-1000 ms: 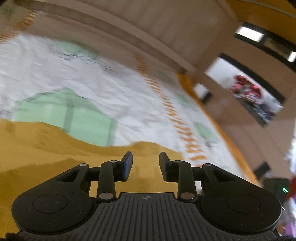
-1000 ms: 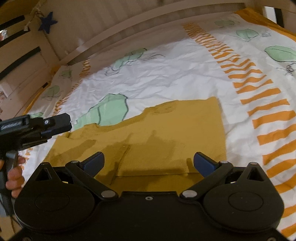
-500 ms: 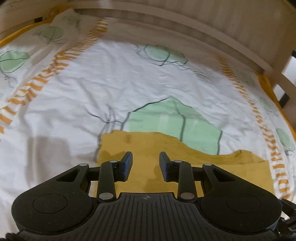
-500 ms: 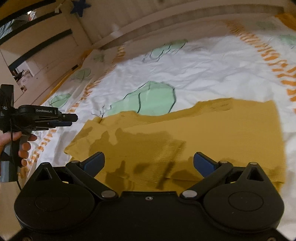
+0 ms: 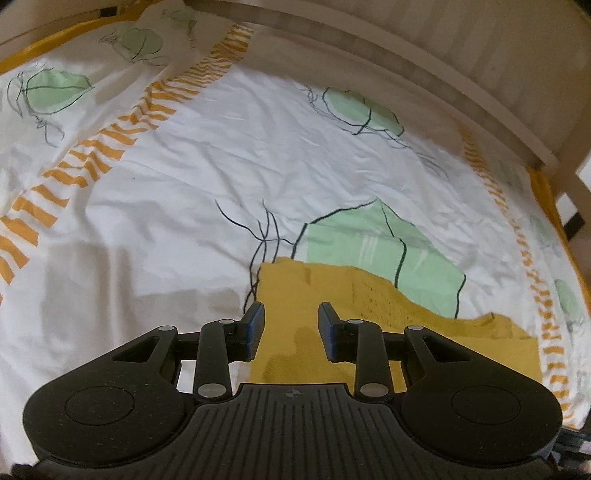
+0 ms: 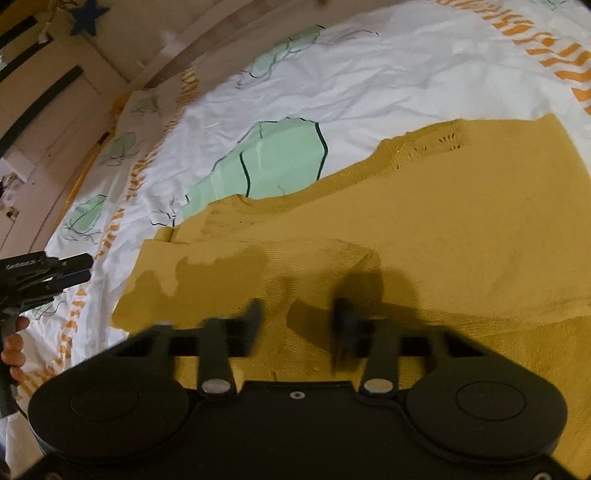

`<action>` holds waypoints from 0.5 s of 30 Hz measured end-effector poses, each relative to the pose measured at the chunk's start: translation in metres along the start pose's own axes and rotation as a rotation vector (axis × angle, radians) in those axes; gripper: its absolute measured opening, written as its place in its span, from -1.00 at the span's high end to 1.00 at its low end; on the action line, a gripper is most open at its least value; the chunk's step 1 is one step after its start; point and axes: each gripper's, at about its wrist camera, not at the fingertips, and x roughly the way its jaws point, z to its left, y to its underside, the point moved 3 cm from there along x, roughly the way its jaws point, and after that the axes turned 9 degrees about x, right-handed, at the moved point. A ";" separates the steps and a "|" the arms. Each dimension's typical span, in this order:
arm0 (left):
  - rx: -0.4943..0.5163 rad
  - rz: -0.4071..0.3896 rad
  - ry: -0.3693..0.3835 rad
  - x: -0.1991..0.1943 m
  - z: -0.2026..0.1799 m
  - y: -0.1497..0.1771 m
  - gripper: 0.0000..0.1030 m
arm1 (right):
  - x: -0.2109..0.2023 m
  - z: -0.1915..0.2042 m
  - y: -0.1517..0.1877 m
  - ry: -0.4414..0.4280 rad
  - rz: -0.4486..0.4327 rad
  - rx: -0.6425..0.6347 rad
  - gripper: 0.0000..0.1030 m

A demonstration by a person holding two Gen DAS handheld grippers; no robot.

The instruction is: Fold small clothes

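Observation:
A mustard-yellow knitted garment (image 6: 424,229) lies spread flat on the white bed sheet (image 5: 184,206), partly folded over itself. In the left wrist view its left end (image 5: 306,295) lies just ahead of my left gripper (image 5: 291,325), which is open and empty with a narrow gap. My right gripper (image 6: 295,325) hovers low over the garment's near part, its fingers blurred and partly closed, holding nothing. The left gripper also shows at the left edge of the right wrist view (image 6: 74,267), held in a hand beside the garment.
The sheet has green leaf prints (image 5: 384,254) and orange striped bands (image 5: 122,136). A pale wooden bed rail (image 5: 443,96) curves along the far side. A dark star (image 6: 88,13) hangs on the wall at far left.
The right gripper's fingers have narrowed from wide open and moved lower and closer over the garment. The left gripper swung from the far right to the garment's left end.

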 end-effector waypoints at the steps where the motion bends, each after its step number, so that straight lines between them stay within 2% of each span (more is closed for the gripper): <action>1: -0.010 -0.002 0.000 0.000 0.003 0.000 0.40 | 0.000 0.002 -0.001 0.014 0.000 0.006 0.68; 4: -0.034 0.000 -0.002 0.000 0.012 0.000 0.40 | -0.001 0.015 -0.004 0.017 0.003 -0.010 0.69; 9: -0.062 0.013 0.003 0.004 0.019 0.002 0.40 | -0.020 0.053 -0.019 0.034 -0.020 -0.135 0.71; 15: -0.066 0.020 0.017 0.007 0.020 0.003 0.40 | -0.061 0.073 -0.052 0.035 -0.095 -0.198 0.73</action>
